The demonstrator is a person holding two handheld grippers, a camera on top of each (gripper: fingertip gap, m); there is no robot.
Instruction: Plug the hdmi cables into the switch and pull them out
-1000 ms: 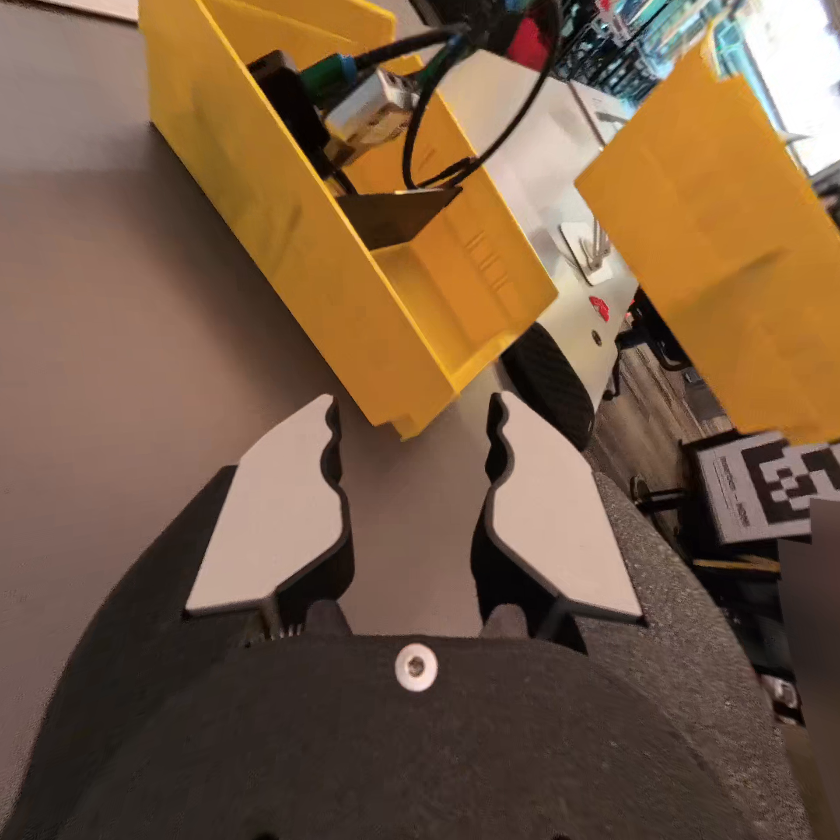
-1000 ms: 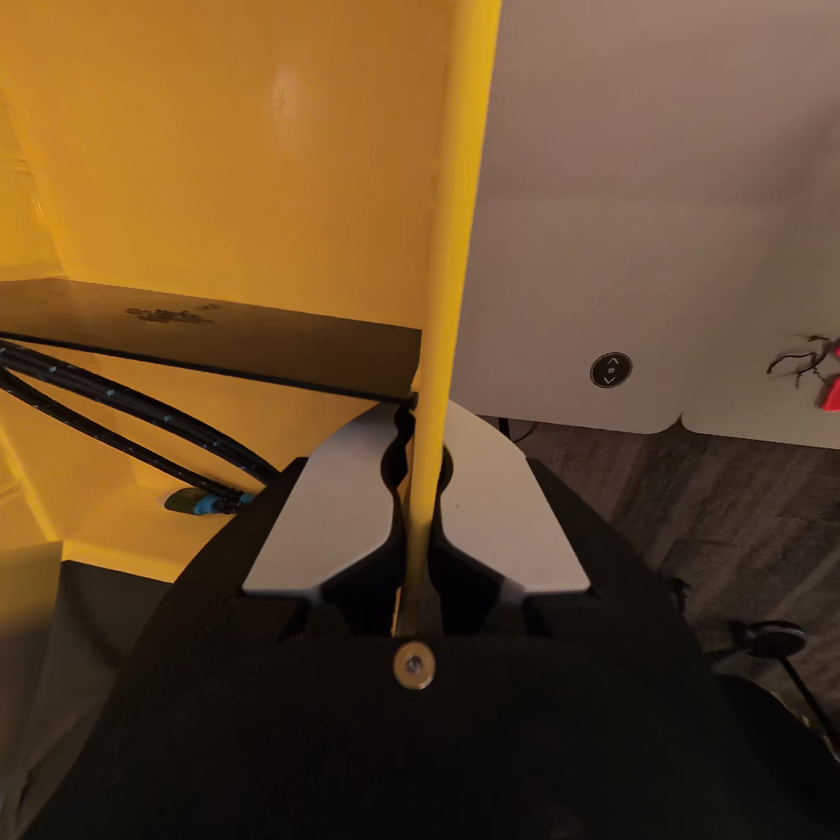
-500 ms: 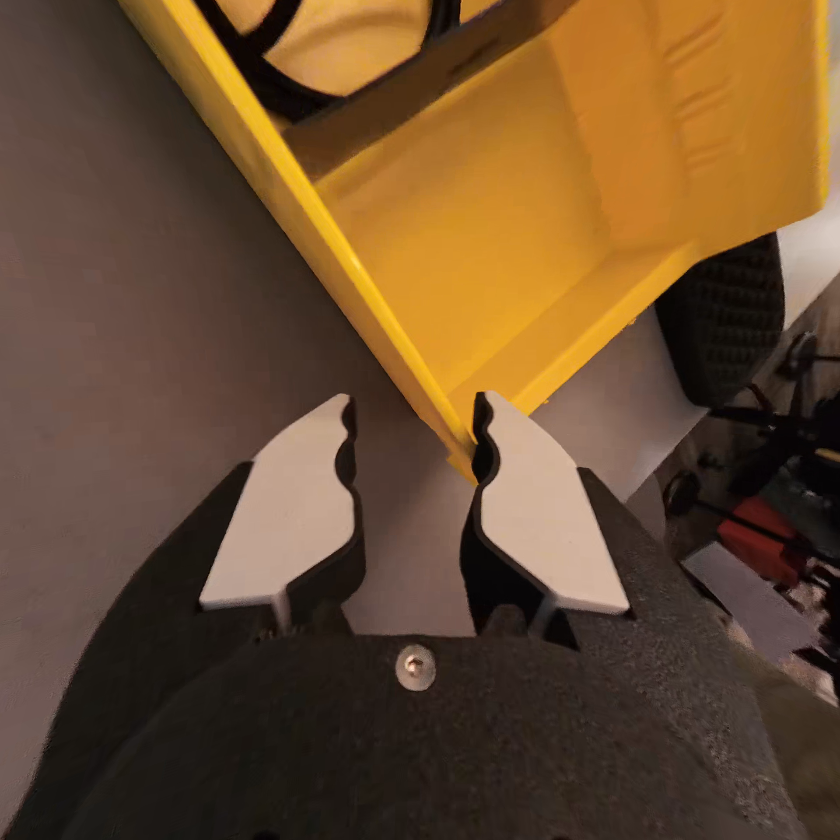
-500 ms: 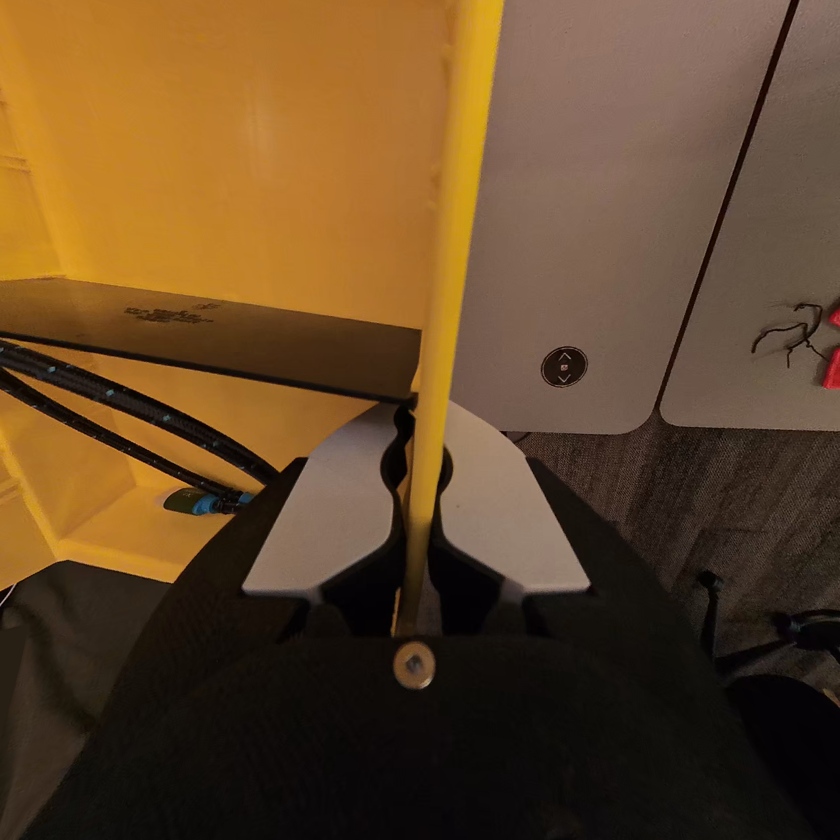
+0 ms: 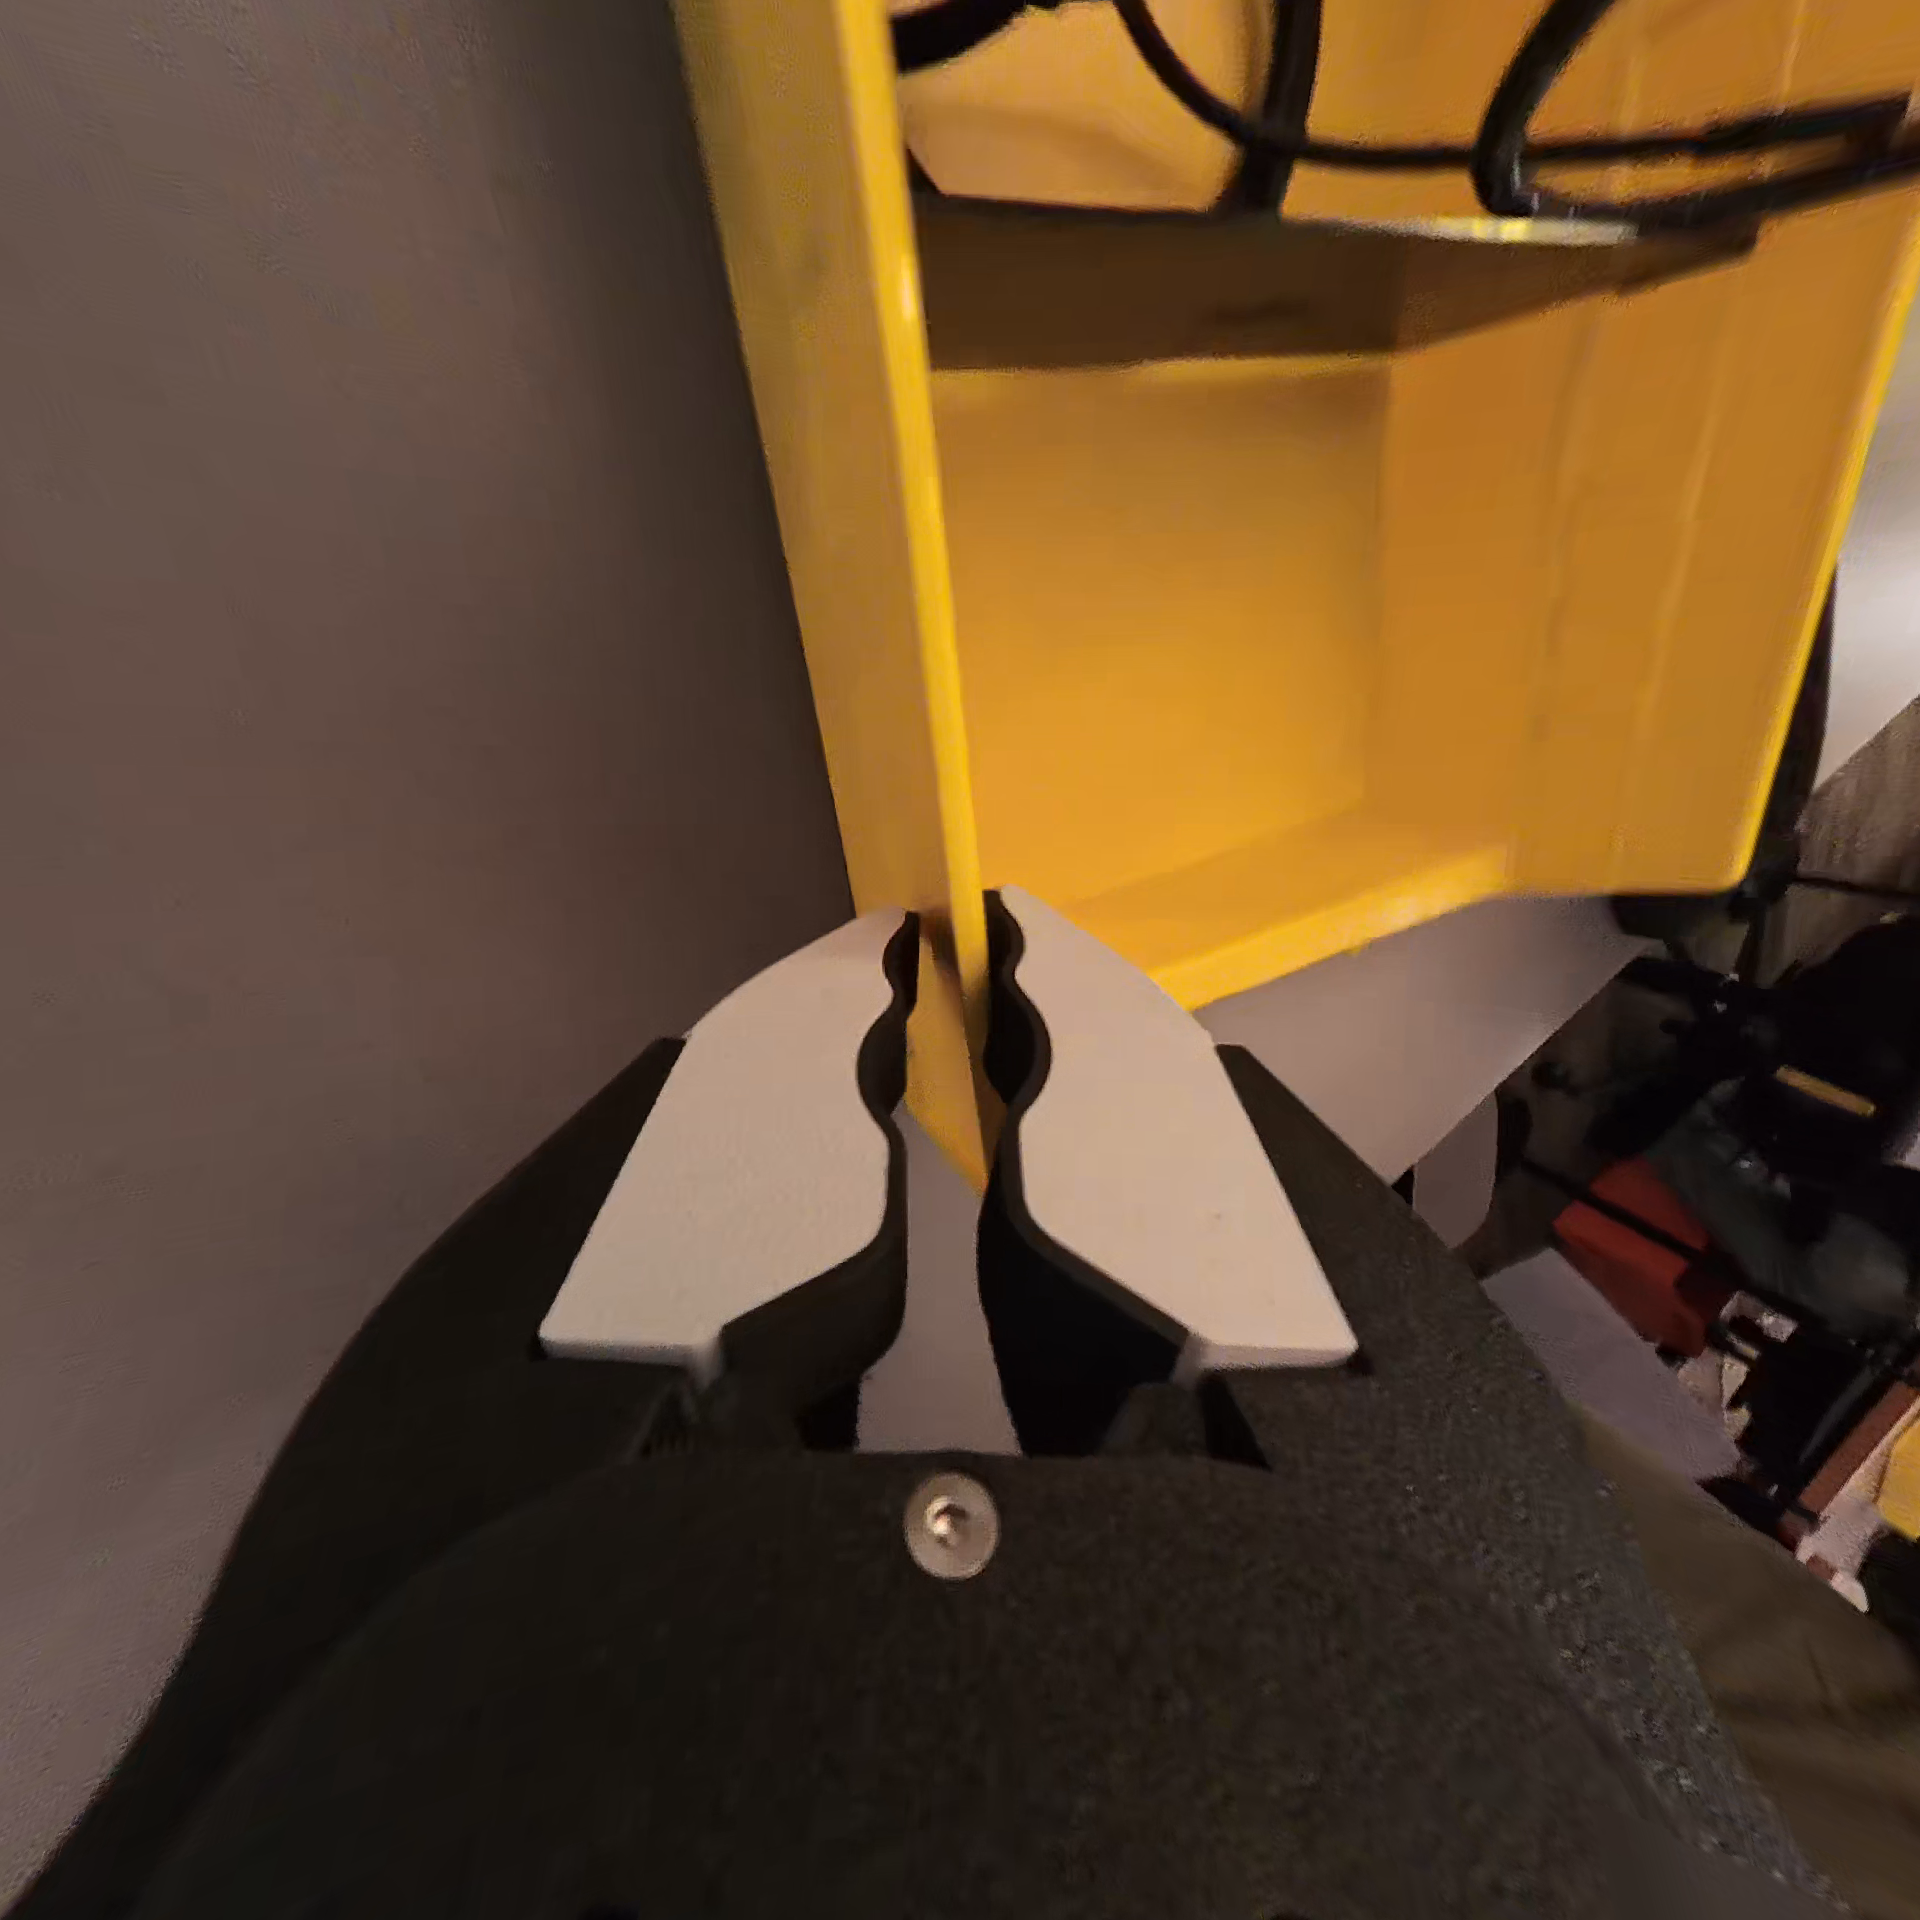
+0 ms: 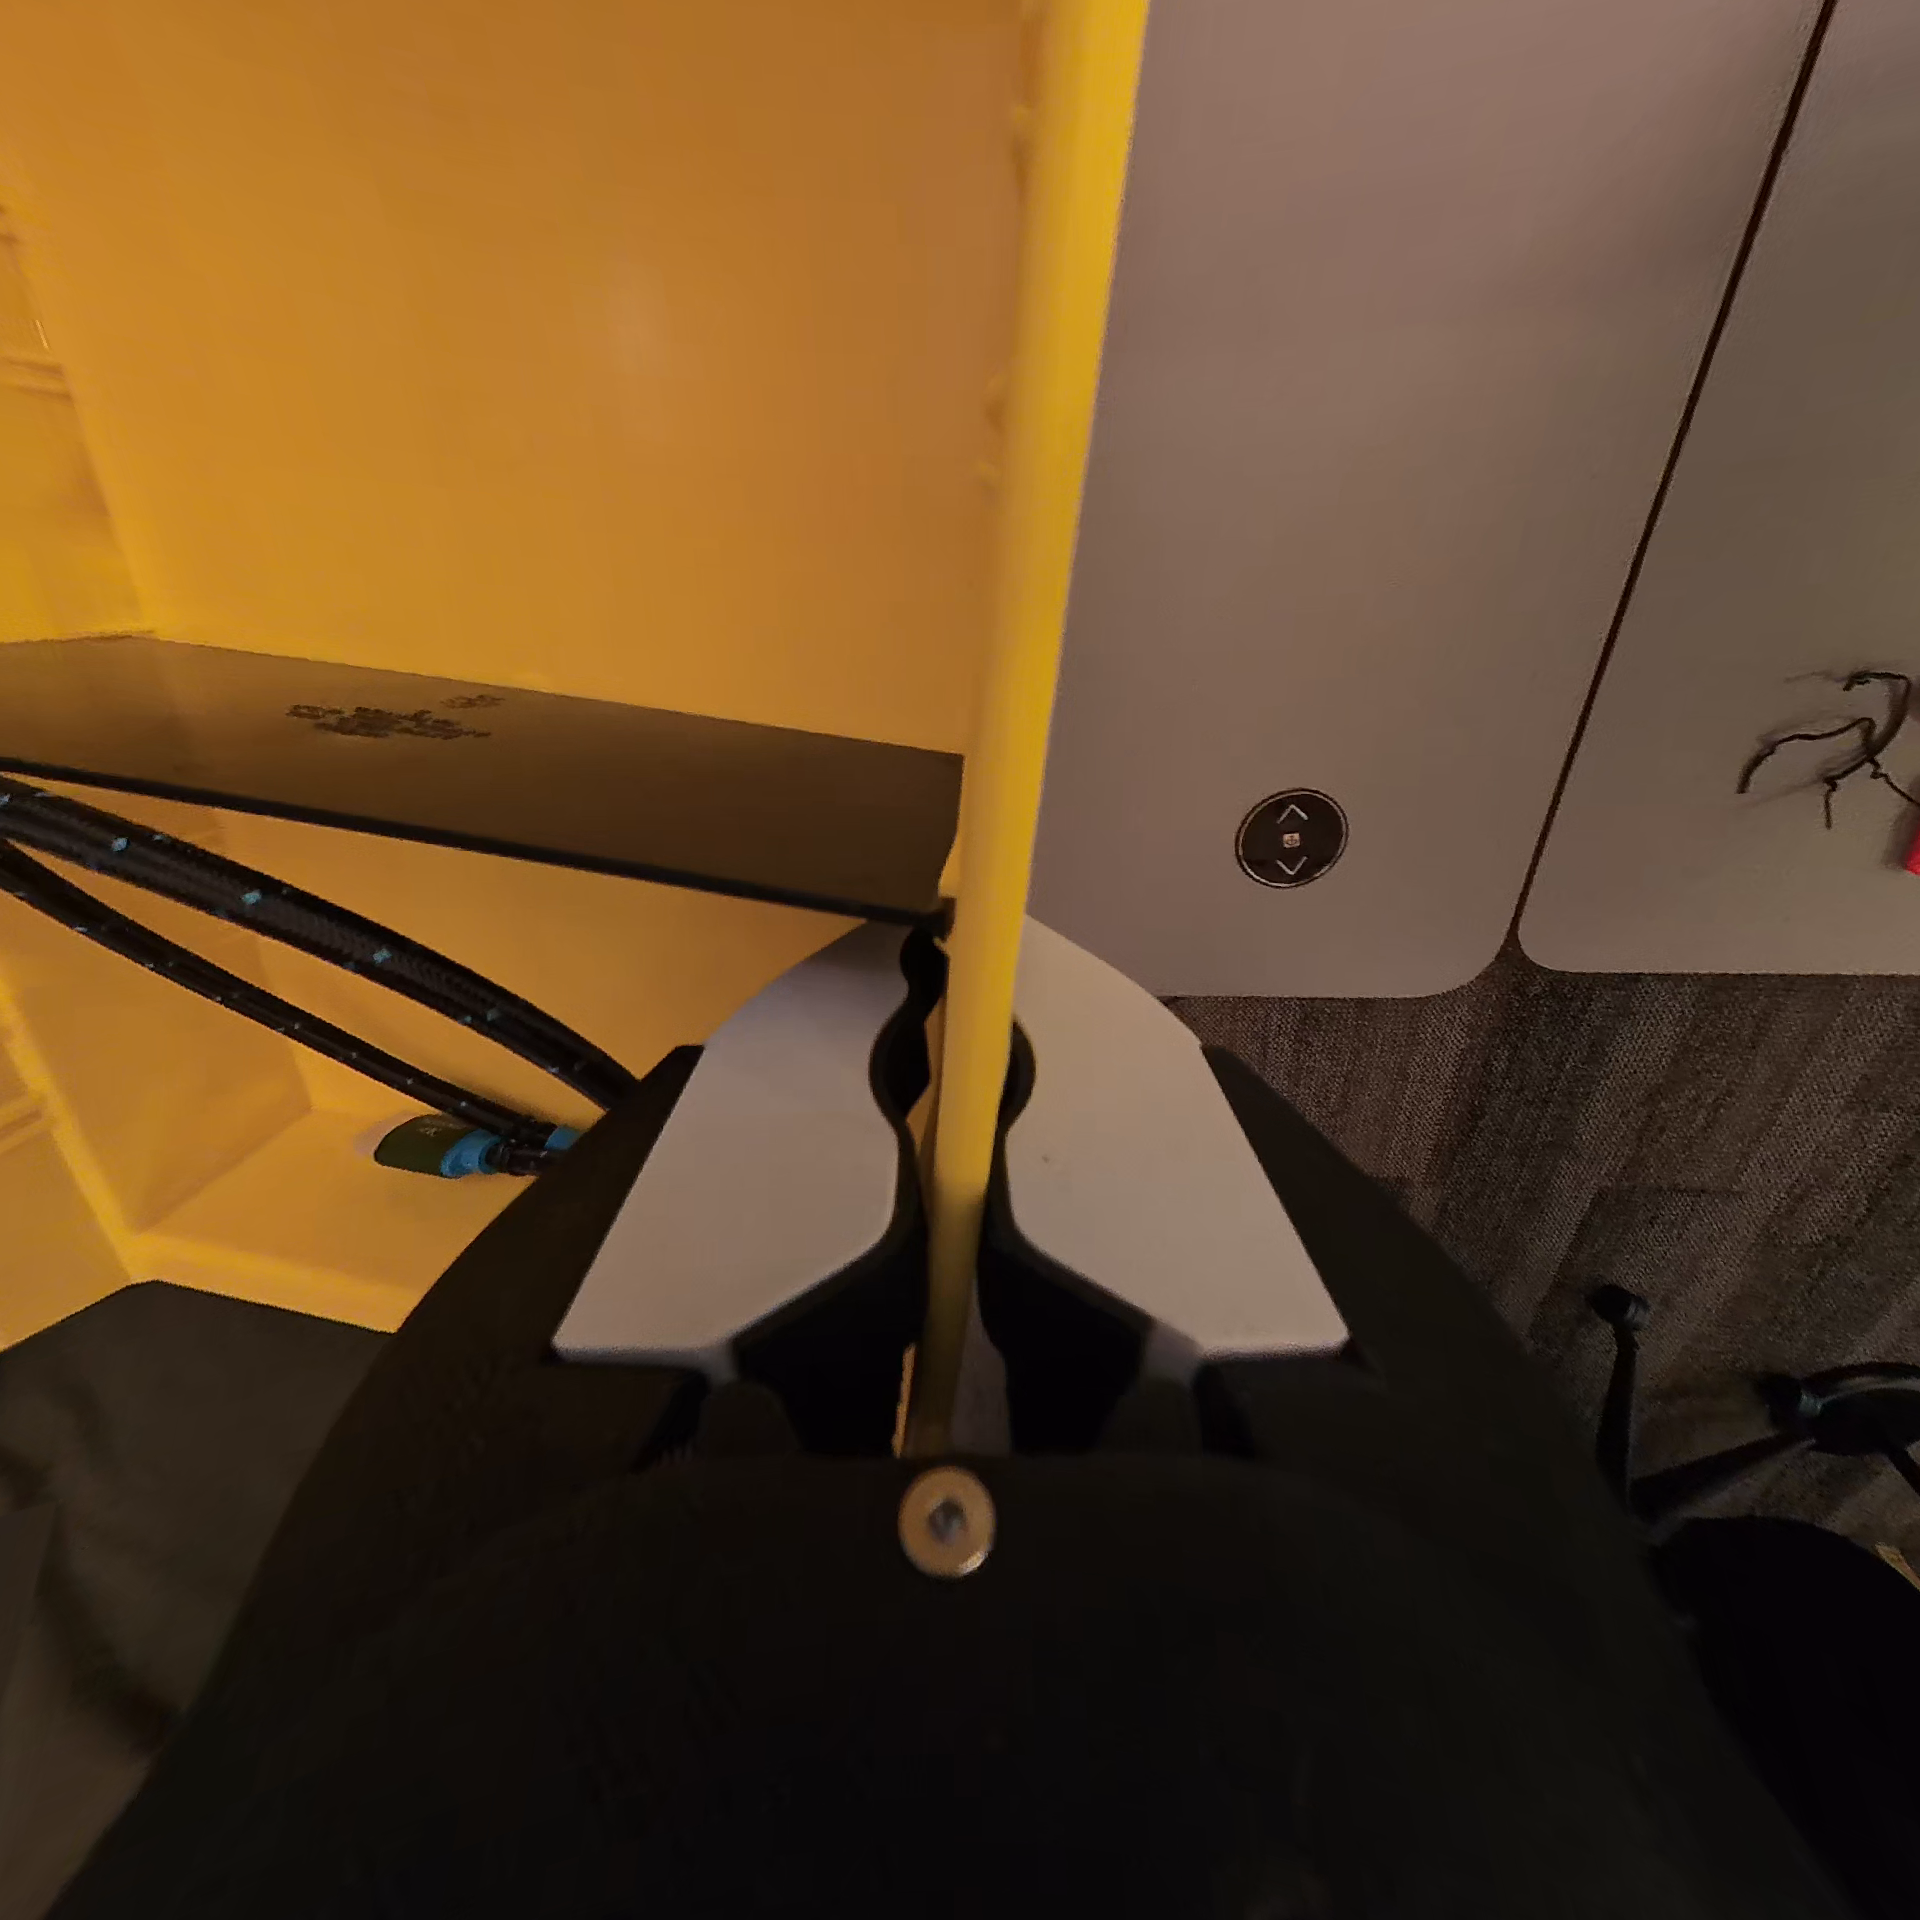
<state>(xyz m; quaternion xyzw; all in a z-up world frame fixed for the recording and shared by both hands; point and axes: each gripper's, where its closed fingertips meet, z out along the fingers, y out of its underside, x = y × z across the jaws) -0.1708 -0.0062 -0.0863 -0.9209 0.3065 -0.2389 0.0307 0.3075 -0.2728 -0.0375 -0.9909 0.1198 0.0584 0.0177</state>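
Note:
My left gripper (image 5: 951, 925) is shut on the side wall of a yellow bin (image 5: 894, 520) that stands on the grey table. Inside that bin I see a black divider plate (image 5: 1195, 312) and black cables (image 5: 1195, 104) behind it. My right gripper (image 6: 971, 945) is shut on the wall of a yellow bin (image 6: 1039, 520). That bin holds a black divider plate (image 6: 468, 769), black braided HDMI cables (image 6: 312, 935) and a green and blue plug (image 6: 436, 1148) lying on its floor. No switch is in view.
The grey table (image 5: 364, 623) lies left of the left bin. White desks with a round control button (image 6: 1291, 837) and grey carpet (image 6: 1558, 1143) show beyond the right bin. A chair base (image 6: 1818, 1403) and floor clutter (image 5: 1714, 1195) lie at the right. The grippers' ends are close to 55 cm from one another.
My left gripper moved up to the bin's corner, slid over its side wall and shut on it. My right gripper stays clamped on its bin wall and has shifted only slightly.

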